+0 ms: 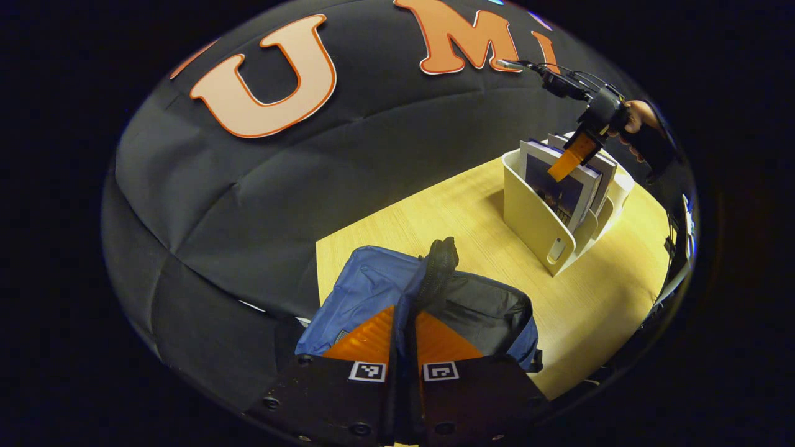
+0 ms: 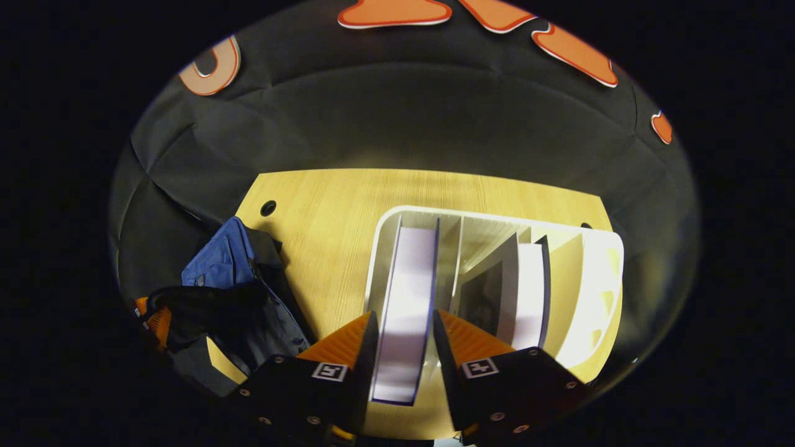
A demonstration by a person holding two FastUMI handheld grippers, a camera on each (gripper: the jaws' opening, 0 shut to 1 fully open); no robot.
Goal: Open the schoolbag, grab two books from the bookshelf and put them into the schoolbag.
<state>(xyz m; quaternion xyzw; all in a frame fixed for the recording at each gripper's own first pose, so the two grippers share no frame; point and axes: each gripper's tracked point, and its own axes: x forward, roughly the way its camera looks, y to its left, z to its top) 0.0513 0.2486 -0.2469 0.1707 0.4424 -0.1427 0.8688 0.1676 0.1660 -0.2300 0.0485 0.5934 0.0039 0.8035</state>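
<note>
1. The left gripper was clenched on the raised rim of the open blue fabric schoolbag, which sat at the near left edge of the light wooden table.
2. The right gripper hung over the white divided bookshelf near the table's right edge, its fingers straddling the upright white-paged book; whether they pressed it could not be told.
3. A second book stood two slots over.
4. Bare tabletop separated schoolbag and bookshelf.

Two books, one schoolbag, one bookshelf
</note>
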